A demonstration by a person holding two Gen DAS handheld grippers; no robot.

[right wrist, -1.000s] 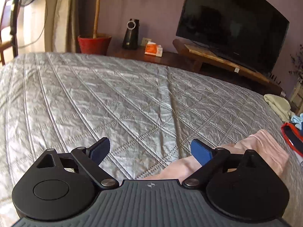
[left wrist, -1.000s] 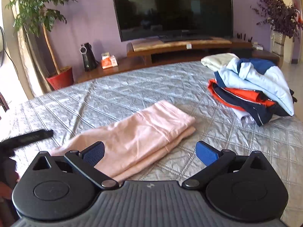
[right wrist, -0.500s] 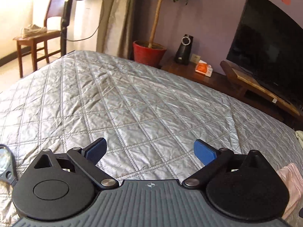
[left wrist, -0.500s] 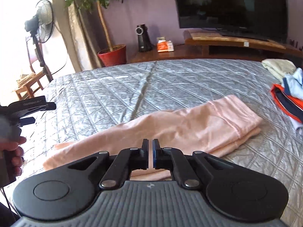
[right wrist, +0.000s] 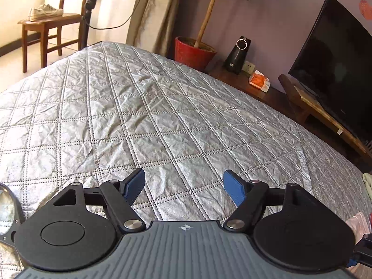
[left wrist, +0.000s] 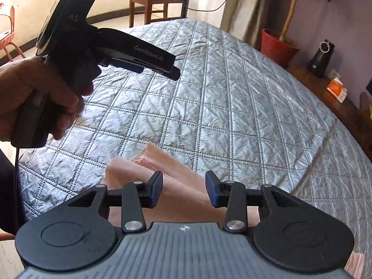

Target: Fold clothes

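The pink garment lies on the grey quilted bed, close to the bed's near edge. One narrow end of it points out across the quilt, with a small fold showing at the tip. In the right wrist view only a small pink corner of it shows at the lower right margin.

The left hand-held gripper hovers right over the garment with its two blue-padded fingers spread apart and pink cloth visible in the gap between them; they pinch nothing. The right hand-held gripper is also spread, its pads over bare quilt, with the garment off to its right. In the left wrist view the same right-hand tool appears at upper left, gripped by the person's hand, held above the quilt and clear of the garment.

Beyond the garment the quilt stretches bare and wide toward the far edge of the bed. A pale cloth peeks in at the bed's right edge.

Past the bed stand a red plant pot holding a thin-trunked tree, a black speaker and an orange box on a low wooden shelf, and a dark television. A wooden chair carries a white shoe.
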